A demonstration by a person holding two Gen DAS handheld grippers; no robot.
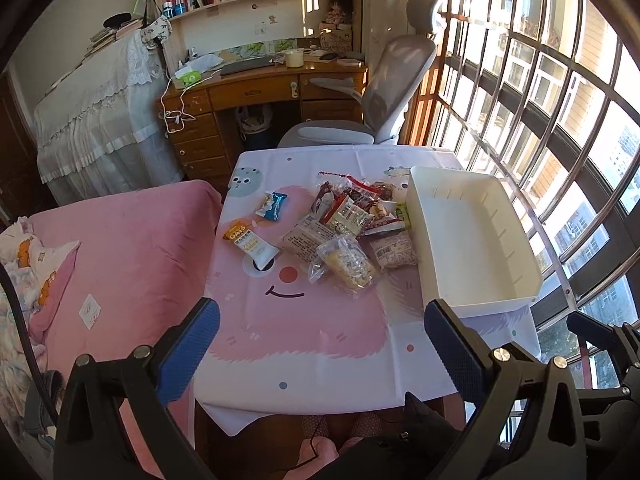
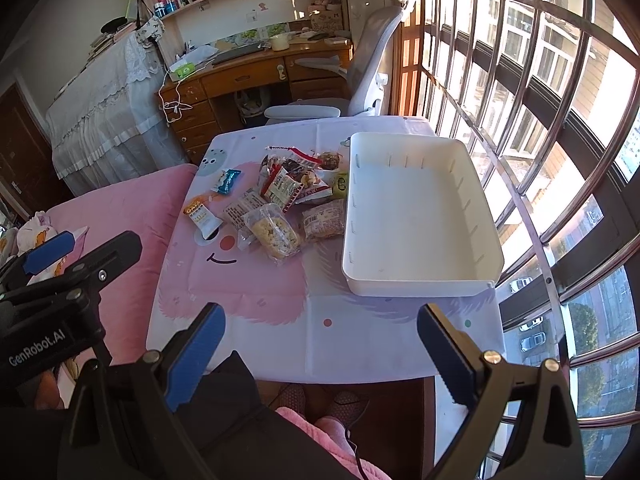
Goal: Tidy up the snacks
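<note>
White plastic tray (image 2: 420,276) is seen on the surface (image 2: 240,320), right of the snack pile (image 2: 288,204) — all well ahead of both grippers. Left gripper (image 1: 320,344) and right gripper (image 2: 320,344) are held wide open, empty. Packets at the pile's back are overlapped, labels illegible.

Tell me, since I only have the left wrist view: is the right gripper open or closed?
Observer: The right gripper is wide open with nothing between its fingers.
Operator: Where does my left gripper sit, seen from that side?
Observer: The left gripper shows against the pink bed, left of the table, also open.
Operator: My finger hides part of the tray's near wall. Anything there?
Observer: No, the tray shows its whole near wall, set back from the table's front edge, with no snacks against it.
</note>
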